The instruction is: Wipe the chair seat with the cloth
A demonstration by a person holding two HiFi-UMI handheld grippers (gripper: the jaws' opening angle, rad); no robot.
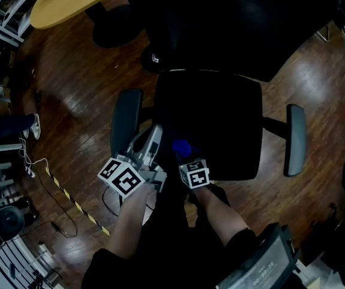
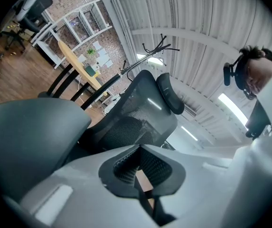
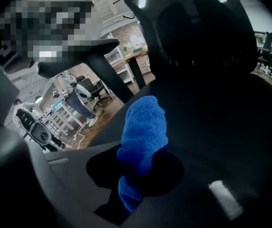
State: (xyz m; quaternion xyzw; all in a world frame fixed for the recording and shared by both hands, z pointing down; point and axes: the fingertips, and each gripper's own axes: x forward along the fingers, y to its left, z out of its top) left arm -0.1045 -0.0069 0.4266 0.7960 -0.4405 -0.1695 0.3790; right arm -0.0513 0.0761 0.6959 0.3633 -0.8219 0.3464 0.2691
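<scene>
At the left of the head view, a striped tape strip (image 1: 76, 205) lies on the wooden floor (image 1: 70, 89), well apart from the chair. Your left gripper (image 1: 153, 132) sits just beside the chair's left armrest (image 1: 126, 119), on its inner side, between that armrest and the seat. Its own view shows the tongs pressed together with nothing pinched; only a thin sliver of floor shows between the pads (image 2: 126, 167). That view also has the grey armrest pad large at the left, with the mesh backrest (image 2: 140, 113) and headrest (image 2: 170, 93) rising beyond. Your right gripper (image 1: 185, 156) is next to the right, close beside the left one, at the seat's near edge. Its tongs are pinching the blue cloth (image 3: 143, 132), which bunches up and sticks out past the tips. The cloth lies over the near left part of the black chair seat (image 1: 220, 119); contact with the seat cannot be confirmed in the dark frames. The right armrest (image 1: 295, 138) stands clear at the far right.
</scene>
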